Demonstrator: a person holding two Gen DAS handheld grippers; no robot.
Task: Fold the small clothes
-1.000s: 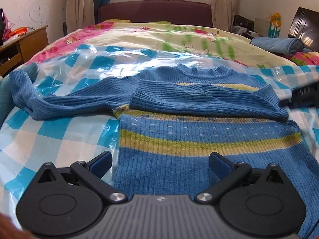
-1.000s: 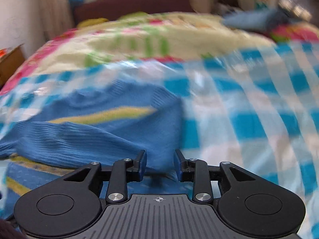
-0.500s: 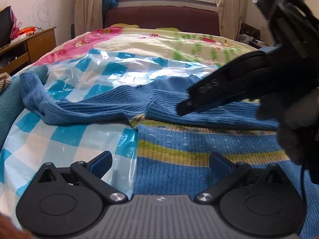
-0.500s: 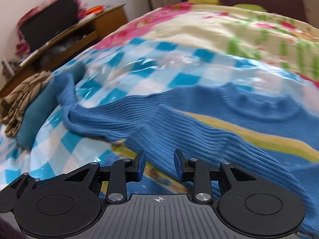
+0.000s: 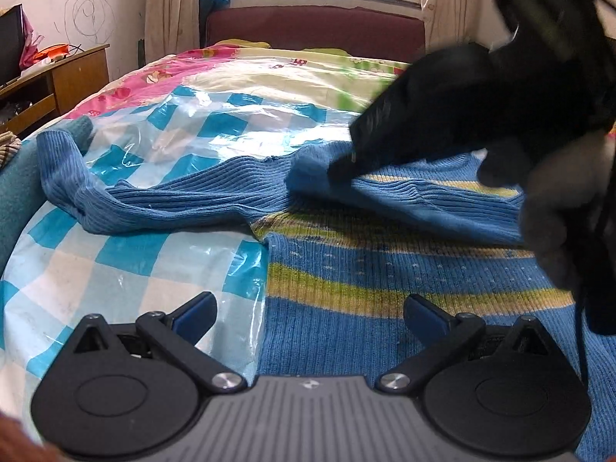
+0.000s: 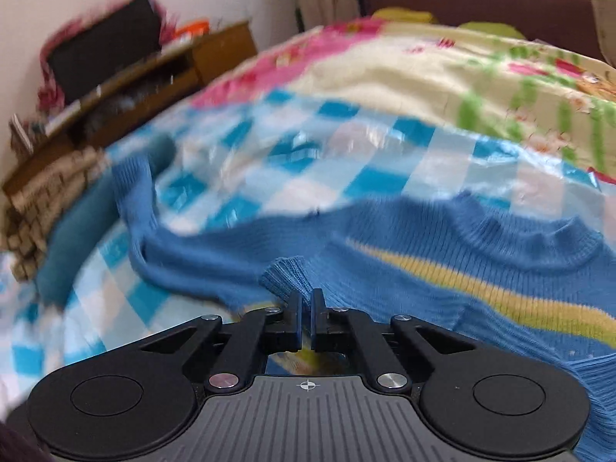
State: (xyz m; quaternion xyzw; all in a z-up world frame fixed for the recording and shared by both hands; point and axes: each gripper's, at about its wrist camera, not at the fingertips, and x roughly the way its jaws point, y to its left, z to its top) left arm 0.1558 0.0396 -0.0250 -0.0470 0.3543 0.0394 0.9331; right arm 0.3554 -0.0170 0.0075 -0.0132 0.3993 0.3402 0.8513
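A small blue knitted sweater (image 5: 385, 269) with yellow-green stripes lies flat on the bed. One sleeve is folded across the chest; the other sleeve (image 5: 127, 200) stretches out to the left. My left gripper (image 5: 308, 315) is open, low over the sweater's bottom left edge. My right gripper (image 6: 307, 308) is shut on the cuff (image 6: 287, 275) of the folded sleeve, and it also shows in the left wrist view (image 5: 342, 165), reaching in from the right and pinching that cuff.
A blue-and-white checked plastic sheet (image 5: 127, 265) covers the bed under the sweater. A teal cloth (image 6: 73, 238) and a plaid cloth (image 6: 34, 208) lie at the bed's left edge. A wooden desk (image 5: 65, 77) stands to the left, a dark red headboard (image 5: 315, 27) behind.
My right gripper swung from the sweater's right side across to the folded sleeve's cuff and shut on it. My left gripper stayed open and shifted slightly left.
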